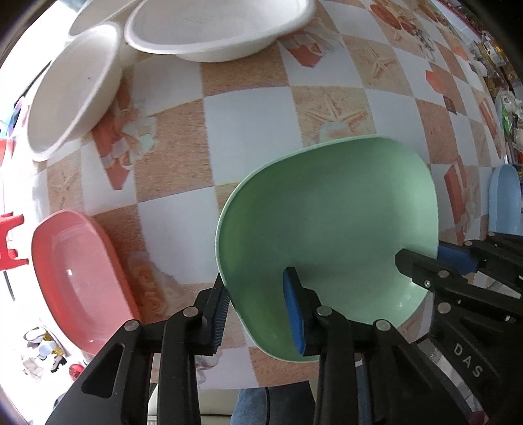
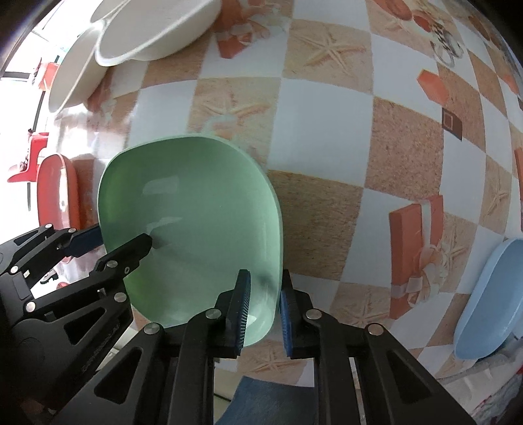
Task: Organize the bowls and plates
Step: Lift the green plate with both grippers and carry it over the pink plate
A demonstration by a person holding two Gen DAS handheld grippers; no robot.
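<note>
between the two hand-held grippers a green bowl (image 1: 327,212) is held above the checked desk (image 1: 245,130), tilted. its left rim is clamped by the left hand-held gripper (image 1: 258,310), one pad inside and one outside. its right rim is pinched by the right hand-held gripper (image 2: 264,310), jaws nearly closed. left of the left hand-held gripper a red bowl (image 1: 75,278) is seen; ahead, white bowls (image 1: 212,29); right of the right one, a blue bowl (image 2: 490,300).
</note>
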